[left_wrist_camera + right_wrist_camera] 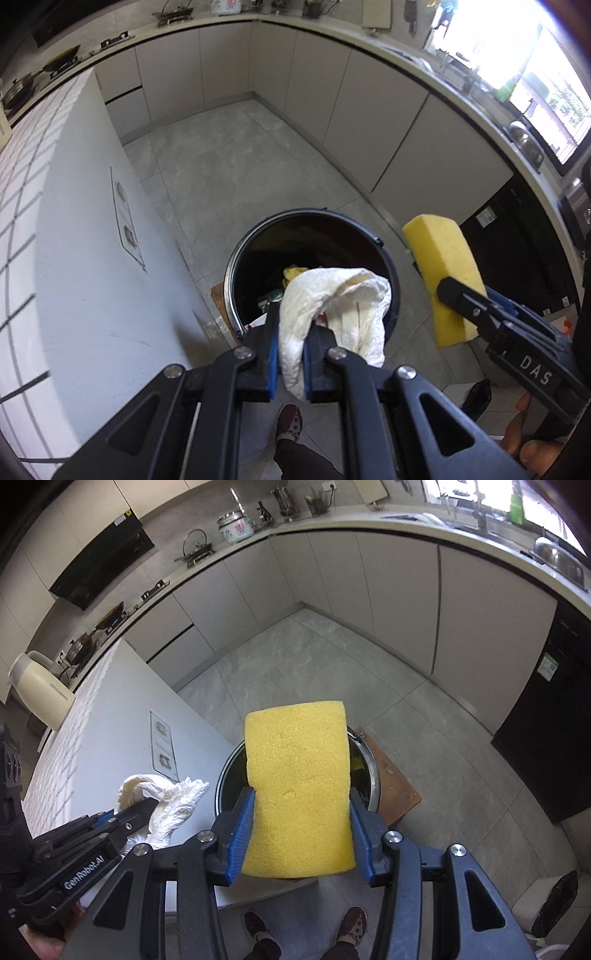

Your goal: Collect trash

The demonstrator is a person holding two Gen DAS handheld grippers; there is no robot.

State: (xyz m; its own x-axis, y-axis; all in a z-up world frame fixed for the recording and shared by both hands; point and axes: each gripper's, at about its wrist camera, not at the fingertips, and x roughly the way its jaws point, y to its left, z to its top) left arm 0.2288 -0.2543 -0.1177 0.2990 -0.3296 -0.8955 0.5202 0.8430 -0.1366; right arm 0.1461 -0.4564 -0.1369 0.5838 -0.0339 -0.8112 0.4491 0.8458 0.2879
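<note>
My left gripper [291, 325] is shut on a crumpled white paper towel [340, 314] and holds it over the near rim of a round dark trash bin [236, 266] on the floor. The bin holds yellow and green scraps. My right gripper [301, 805] is shut on a yellow sponge [299, 790] and holds it above the bin [371, 771]. The sponge also shows in the left wrist view [443, 280], right of the bin. The towel shows at the left in the right wrist view [162, 805].
A white counter island [92, 277] stands close on the left of the bin. Grey cabinets [369, 110] run along the back and right. A black appliance [546, 746] is at the right. A wooden board [399, 790] lies under the bin. The person's feet [306, 923] are below.
</note>
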